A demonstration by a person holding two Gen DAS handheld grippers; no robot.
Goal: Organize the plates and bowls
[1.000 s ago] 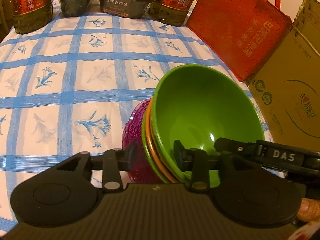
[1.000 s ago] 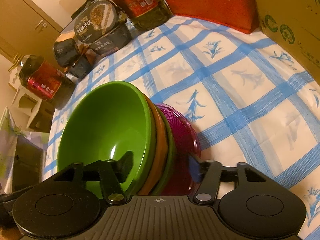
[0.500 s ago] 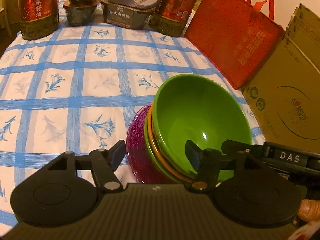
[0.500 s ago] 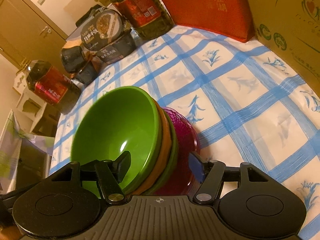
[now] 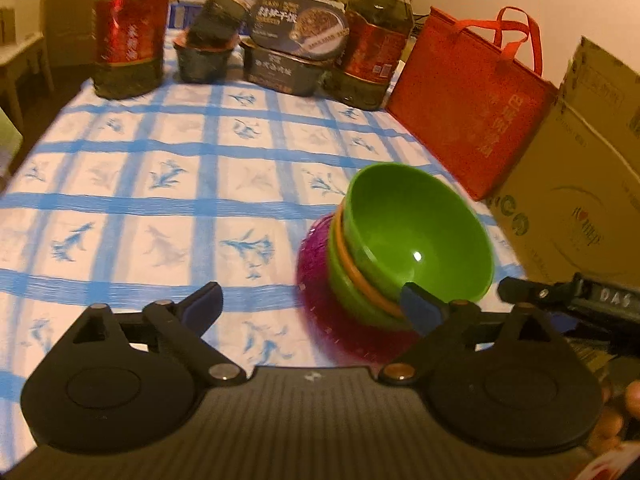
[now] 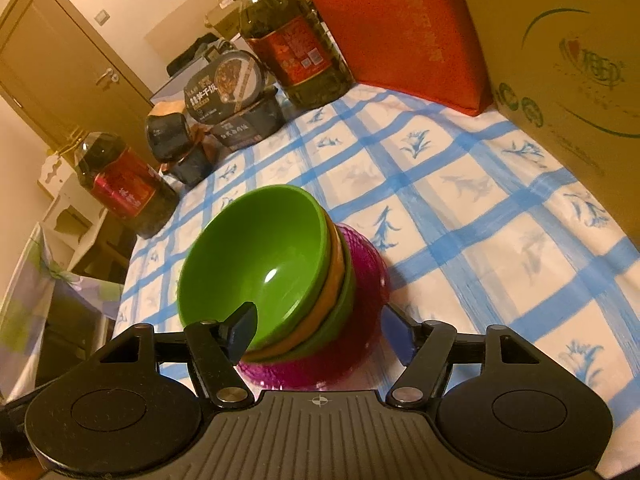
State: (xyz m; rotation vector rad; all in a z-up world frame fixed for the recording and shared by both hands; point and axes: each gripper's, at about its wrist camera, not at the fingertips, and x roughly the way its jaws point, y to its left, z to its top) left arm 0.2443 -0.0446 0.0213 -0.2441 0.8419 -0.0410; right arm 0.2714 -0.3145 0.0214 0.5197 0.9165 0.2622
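Note:
A stack of bowls stands on the blue-checked tablecloth: a green bowl [image 5: 416, 236] on top, an orange one [image 5: 347, 260] under it, another green one, all on a purple textured plate [image 5: 320, 280]. The stack also shows in the right wrist view, green bowl [image 6: 256, 260] and purple plate [image 6: 360, 280]. My left gripper [image 5: 312, 308] is open and empty, its right finger in front of the stack's near side. My right gripper [image 6: 324, 332] is open, its fingers either side of the stack's near edge, not pressing it.
Two oil bottles [image 5: 128, 28] [image 5: 374, 52] and stacked black food containers [image 5: 288, 52] stand along the far table edge. A red bag [image 5: 472, 100] and a cardboard box [image 5: 576, 184] stand at the right. The tablecloth [image 5: 160, 200] lies left of the stack.
Both grippers opened and drew back from the bowl stack, which they had gripped a second ago. The stack now stands free on the table.

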